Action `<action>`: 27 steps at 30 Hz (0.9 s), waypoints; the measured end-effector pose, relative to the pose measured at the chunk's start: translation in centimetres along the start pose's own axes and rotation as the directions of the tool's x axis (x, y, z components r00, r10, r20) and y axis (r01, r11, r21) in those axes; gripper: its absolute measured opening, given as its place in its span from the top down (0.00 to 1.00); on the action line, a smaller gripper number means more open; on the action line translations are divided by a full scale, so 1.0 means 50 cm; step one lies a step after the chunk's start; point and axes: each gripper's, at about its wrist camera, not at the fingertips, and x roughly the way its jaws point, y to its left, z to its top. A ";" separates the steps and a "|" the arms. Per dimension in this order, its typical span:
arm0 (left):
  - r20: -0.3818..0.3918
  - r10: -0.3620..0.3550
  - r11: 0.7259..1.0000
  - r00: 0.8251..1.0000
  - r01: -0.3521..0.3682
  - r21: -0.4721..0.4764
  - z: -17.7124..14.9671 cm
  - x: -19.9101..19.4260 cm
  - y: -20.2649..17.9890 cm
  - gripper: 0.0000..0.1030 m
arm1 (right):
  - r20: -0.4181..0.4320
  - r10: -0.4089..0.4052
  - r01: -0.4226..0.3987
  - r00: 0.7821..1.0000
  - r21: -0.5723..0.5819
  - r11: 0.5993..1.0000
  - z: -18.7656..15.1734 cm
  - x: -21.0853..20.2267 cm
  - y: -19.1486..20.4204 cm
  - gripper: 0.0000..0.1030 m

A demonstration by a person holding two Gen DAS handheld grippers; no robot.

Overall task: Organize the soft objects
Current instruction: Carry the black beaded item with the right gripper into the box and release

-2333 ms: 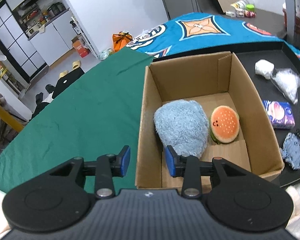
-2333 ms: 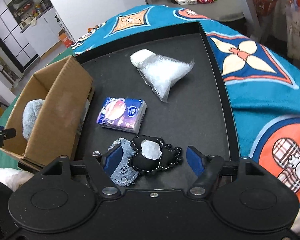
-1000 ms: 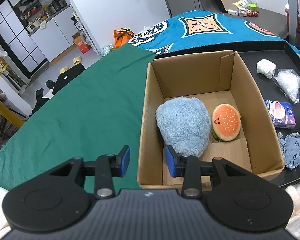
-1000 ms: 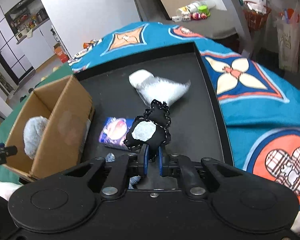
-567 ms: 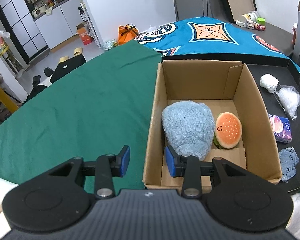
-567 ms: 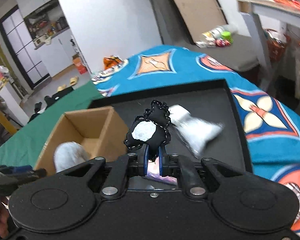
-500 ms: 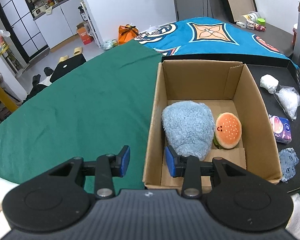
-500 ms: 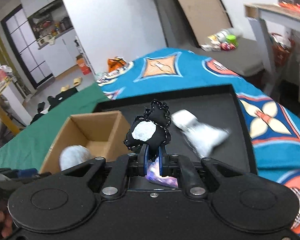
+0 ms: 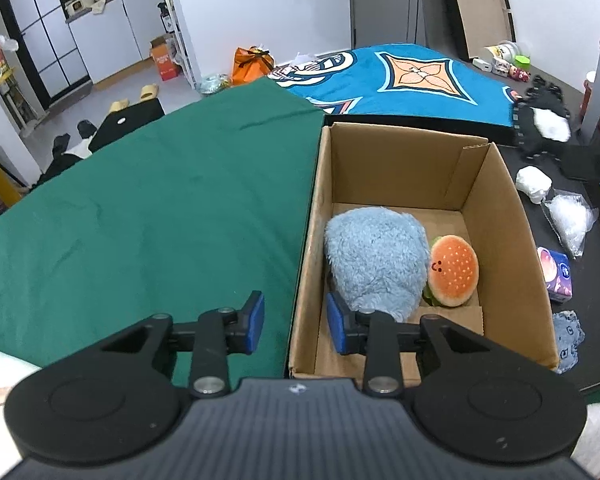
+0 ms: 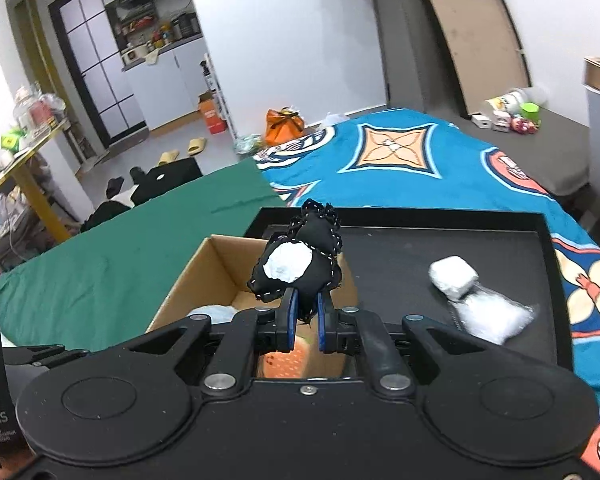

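Observation:
My right gripper (image 10: 304,326) is shut on a black plush toy (image 10: 298,262) with a white patch and holds it above the open cardboard box (image 10: 204,272). The toy also shows in the left wrist view (image 9: 540,126), high over the box's far right corner. The box (image 9: 496,196) holds a fluffy blue plush (image 9: 374,258) and a burger plush (image 9: 452,270). My left gripper (image 9: 296,318) is open, its fingers either side of the box's near left wall.
On the black tray (image 9: 598,340) right of the box lie a tissue pack (image 9: 556,274), a blue denim scrap (image 9: 566,338), a clear bag (image 9: 570,220) and a white wad (image 9: 534,182). A green cloth (image 9: 140,216) covers the table's left side.
My right gripper has lifted the black plush off the tray and carried it left over the box. The left gripper has stayed open at the box wall.

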 end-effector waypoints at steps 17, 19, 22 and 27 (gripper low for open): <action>-0.045 -0.061 0.998 0.997 0.060 -0.025 -0.002 0.021 0.010 0.91 | -0.071 -0.038 0.040 0.997 0.018 0.999 -0.018 0.023 0.012 0.49; -0.039 -0.060 0.998 0.997 0.059 -0.018 -0.002 0.017 0.007 0.91 | -0.080 -0.049 0.052 0.996 0.039 0.998 -0.026 0.018 -0.002 0.49; -0.035 -0.060 0.998 0.998 0.060 -0.014 -0.003 0.014 0.008 0.91 | -0.085 -0.054 0.059 0.995 0.058 0.997 -0.038 0.010 -0.017 0.49; -0.035 -0.048 0.999 0.998 0.048 -0.014 -0.002 0.013 0.006 0.91 | -0.081 -0.061 0.068 0.995 0.075 0.995 -0.049 0.000 -0.038 0.48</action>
